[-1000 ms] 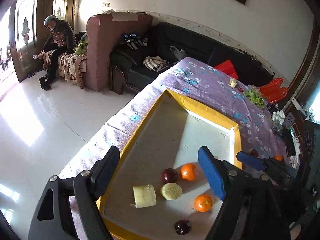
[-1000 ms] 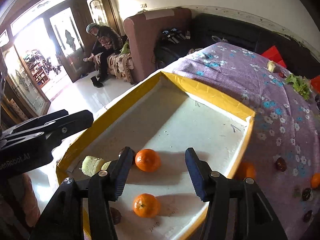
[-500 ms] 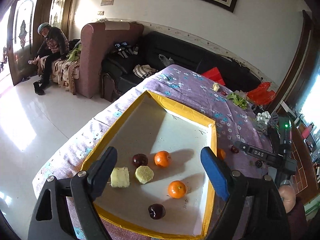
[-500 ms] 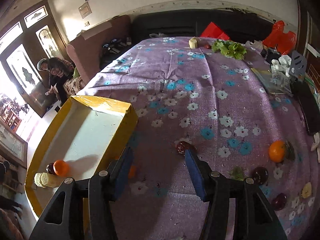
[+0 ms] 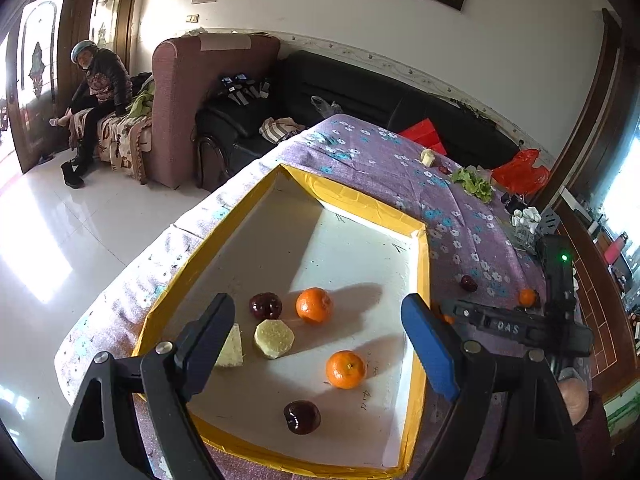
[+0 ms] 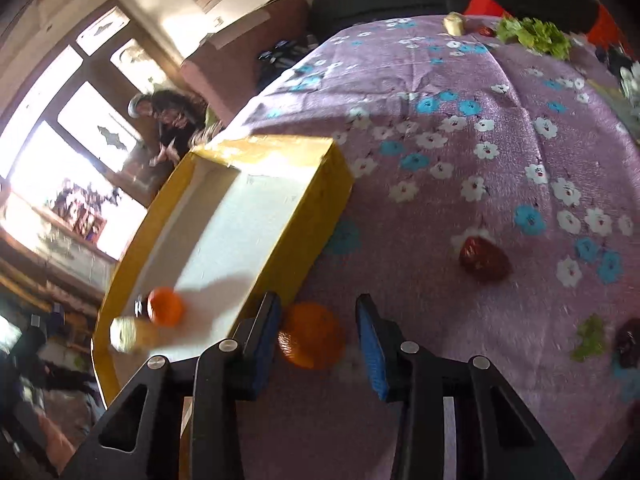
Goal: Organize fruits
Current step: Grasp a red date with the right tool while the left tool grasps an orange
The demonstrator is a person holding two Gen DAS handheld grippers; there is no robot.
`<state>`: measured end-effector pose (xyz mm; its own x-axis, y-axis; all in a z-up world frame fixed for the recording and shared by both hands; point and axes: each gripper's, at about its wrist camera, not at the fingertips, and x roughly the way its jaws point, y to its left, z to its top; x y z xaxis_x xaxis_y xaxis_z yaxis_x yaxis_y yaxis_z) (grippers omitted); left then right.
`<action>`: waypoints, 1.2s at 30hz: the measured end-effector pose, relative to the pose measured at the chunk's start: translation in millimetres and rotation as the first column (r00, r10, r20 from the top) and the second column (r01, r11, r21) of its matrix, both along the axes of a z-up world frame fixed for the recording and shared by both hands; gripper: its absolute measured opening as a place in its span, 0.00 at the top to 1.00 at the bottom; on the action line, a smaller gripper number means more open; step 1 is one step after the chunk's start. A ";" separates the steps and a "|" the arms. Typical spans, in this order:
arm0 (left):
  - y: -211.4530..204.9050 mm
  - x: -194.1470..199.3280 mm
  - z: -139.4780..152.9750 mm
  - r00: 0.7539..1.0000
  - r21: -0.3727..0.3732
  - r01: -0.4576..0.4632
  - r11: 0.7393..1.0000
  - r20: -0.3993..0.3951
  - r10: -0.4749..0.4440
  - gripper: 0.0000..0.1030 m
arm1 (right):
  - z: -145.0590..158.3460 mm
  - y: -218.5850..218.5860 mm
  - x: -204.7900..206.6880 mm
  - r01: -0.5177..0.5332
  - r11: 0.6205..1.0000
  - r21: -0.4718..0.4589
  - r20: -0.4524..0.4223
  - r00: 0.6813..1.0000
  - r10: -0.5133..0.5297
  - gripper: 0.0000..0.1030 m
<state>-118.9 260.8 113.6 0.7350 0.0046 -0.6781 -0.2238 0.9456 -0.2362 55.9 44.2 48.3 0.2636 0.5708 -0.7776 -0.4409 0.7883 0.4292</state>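
A yellow-rimmed white tray [image 5: 420,264] lies on the purple flowered tablecloth. In it are two oranges [image 5: 314,305], two dark red fruits [image 5: 265,305] and two pale cut pieces [image 5: 274,338]. My left gripper [image 5: 316,340] is open and empty above the tray's near end. My right gripper [image 6: 318,336] is open, low over the cloth beside the tray's wall [image 6: 316,200], with a loose orange [image 6: 312,340] between its fingers; the left pad is close to it. A dark red fruit [image 6: 482,258] lies on the cloth further right.
More fruit lies on the cloth at the right: an orange [image 5: 527,297] and a dark fruit [image 5: 469,283]. Lettuce [image 6: 532,34] and a pale piece [image 6: 454,24] sit at the far end. A sofa and a seated person [image 5: 100,92] are beyond the table.
My right gripper has swung off the tray to the cloth and dropped low around the loose orange. My left gripper has pulled back a little over the tray.
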 end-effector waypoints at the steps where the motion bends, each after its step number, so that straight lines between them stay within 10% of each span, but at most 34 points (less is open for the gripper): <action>1: -2.5 0.7 0.1 1.000 0.004 0.009 1.000 0.001 -0.009 0.18 | 3.3 -3.4 -10.9 -0.023 0.999 -0.037 0.017 1.000 0.023 0.58; 7: -25.1 4.5 -1.7 0.996 0.015 0.084 0.996 0.012 -0.085 0.18 | 25.5 -46.0 -55.6 0.064 0.936 -0.347 0.229 0.973 0.018 0.59; 13: -54.4 7.6 -6.0 0.988 0.038 0.153 0.988 -0.009 -0.152 0.18 | 43.1 -66.2 -25.3 0.119 0.963 -0.241 0.257 0.965 -0.055 0.59; 21: -66.0 -2.7 -0.8 0.980 0.105 0.198 0.975 -0.005 -0.199 0.18 | -11.1 -33.9 51.5 0.067 0.966 -0.251 0.131 0.991 -0.034 0.58; 29: -97.2 14.3 -6.4 0.962 0.095 0.274 0.957 -0.040 -0.272 0.18 | -4.6 -38.5 30.3 0.070 0.959 -0.275 0.177 0.984 -0.021 0.72; 36: -158.1 43.9 -19.4 0.904 0.072 0.423 0.903 -0.101 -0.415 0.17 | 39.7 -120.2 -9.9 0.220 0.973 -0.066 0.199 0.959 -0.203 0.72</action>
